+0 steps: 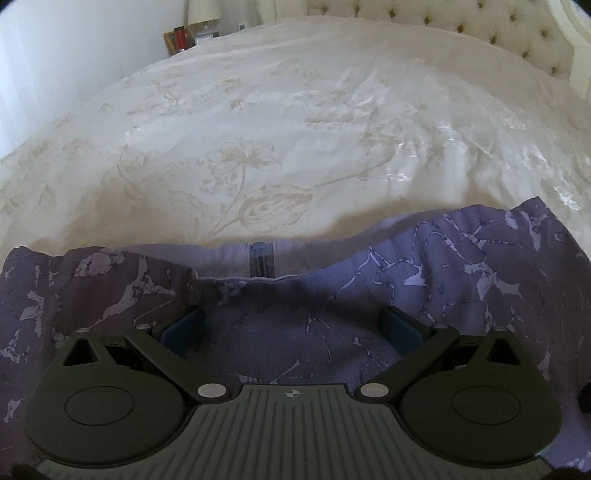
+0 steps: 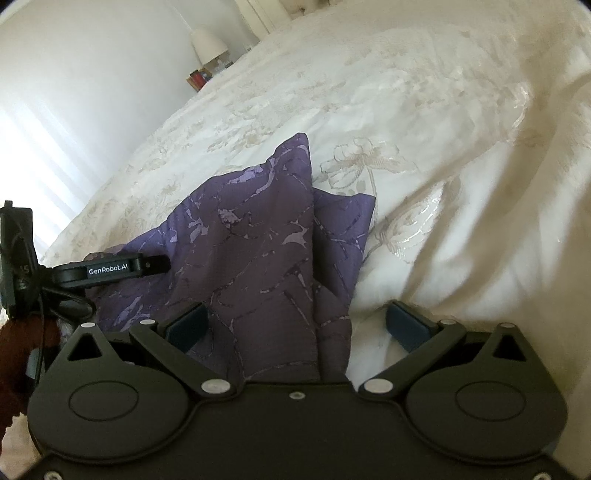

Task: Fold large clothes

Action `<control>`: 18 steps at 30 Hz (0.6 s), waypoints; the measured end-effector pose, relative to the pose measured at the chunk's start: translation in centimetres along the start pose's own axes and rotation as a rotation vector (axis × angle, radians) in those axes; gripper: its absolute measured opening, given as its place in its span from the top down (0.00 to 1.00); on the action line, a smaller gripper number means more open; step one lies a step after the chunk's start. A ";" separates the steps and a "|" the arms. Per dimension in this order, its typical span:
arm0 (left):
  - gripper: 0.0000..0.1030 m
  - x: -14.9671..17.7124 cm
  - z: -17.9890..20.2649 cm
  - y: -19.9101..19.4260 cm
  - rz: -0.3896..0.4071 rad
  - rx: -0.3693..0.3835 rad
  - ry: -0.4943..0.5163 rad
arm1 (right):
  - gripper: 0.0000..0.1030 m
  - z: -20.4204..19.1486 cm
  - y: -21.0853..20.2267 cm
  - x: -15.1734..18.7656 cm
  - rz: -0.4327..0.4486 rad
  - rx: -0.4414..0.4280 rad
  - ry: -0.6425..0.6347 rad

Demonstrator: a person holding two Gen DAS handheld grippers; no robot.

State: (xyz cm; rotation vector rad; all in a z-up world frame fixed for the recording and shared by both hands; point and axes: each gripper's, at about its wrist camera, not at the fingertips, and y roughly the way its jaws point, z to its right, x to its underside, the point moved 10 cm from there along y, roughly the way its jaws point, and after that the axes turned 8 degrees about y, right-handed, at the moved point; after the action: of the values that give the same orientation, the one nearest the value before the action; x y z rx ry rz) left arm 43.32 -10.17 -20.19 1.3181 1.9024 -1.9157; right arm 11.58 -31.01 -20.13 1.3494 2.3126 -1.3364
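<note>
The left claw [image 1: 291,328] is wide open. Its two blue pads [image 1: 184,328] sit far apart and hold nothing. It hangs just over the purple dress [image 1: 461,269], which lies on the bed [image 1: 258,110]. The dress has pale marks all over it. It is spread from the left side of the left view to the right side, close to the claw. In the middle of its far edge there is a pale lining with a small dark zipper [image 1: 261,261].

Beyond the dress, the bed cover is white with light flower shapes. Far back on the left stands a lamp [image 1: 203,13] with small things beside it. At the back right is a padded headboard [image 1: 480,26].

In the right view, the left claw's tool [image 2: 107,271] shows at the left edge, over the dress. The dress [image 2: 258,258] is bunched into a peak here. The right claw [image 2: 295,326] is wide open too and grips nothing. Its left pad [image 2: 186,326] is over the purple cloth, and its right pad [image 2: 406,325] is over the white bed cover [image 2: 443,147].
</note>
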 end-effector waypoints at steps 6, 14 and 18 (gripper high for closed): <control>0.30 -0.4 -0.8 -2.4 0.006 0.030 -0.024 | 0.00 -0.1 -0.1 0.0 0.009 -0.005 -0.003; 0.55 4.0 -1.0 -10.0 0.085 0.074 -0.056 | 0.00 -0.1 -0.1 0.0 0.009 -0.005 -0.003; 0.77 6.9 -0.4 -11.3 0.064 0.126 -0.114 | 0.00 -0.1 -0.1 0.0 0.010 -0.004 -0.003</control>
State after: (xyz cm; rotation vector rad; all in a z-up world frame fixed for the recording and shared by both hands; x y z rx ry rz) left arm 32.05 -4.43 -16.16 1.2554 1.6915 -2.0617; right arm 11.51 -30.94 -20.06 1.3542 2.3026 -1.3289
